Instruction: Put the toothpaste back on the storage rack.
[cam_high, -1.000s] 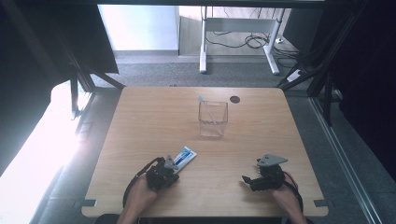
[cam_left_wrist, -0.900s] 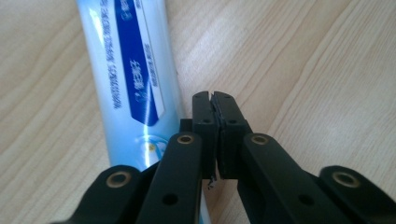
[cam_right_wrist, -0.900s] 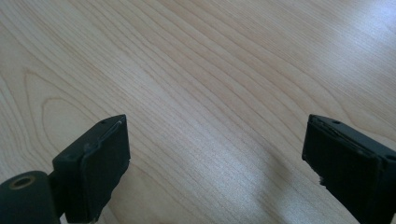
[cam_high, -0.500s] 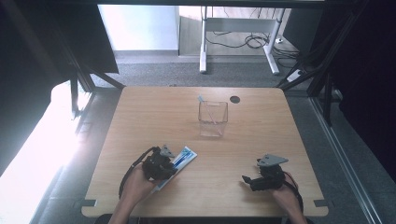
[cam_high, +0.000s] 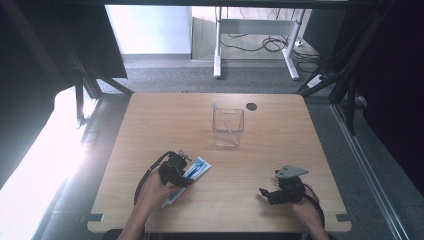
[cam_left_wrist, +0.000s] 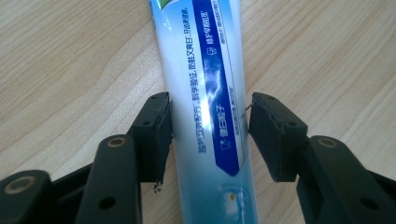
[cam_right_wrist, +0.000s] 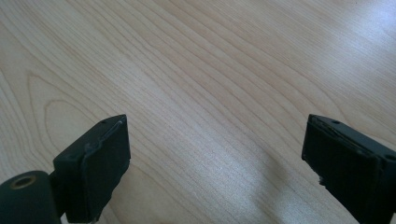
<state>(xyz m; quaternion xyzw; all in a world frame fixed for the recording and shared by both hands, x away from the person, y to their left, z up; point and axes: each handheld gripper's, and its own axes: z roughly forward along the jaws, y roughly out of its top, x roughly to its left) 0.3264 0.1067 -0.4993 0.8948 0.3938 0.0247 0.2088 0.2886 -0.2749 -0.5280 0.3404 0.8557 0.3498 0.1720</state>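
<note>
Toothpaste tube both ends cut off; small print unreadable.

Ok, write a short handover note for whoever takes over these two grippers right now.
Left gripper: jaws have just been opening and now straddle the toothpaste tube; the left pad is at its edge, the right pad stands off it. No grip.
Right gripper: open, nothing between the jaws, low over bare table at the near right.
Tube lies flat near the left front edge. The clear cup stands mid-table with a thin stick-like item in it.
Done: jaws set around the tube. Left, probably: close, lift, carry it to the cup.
</note>
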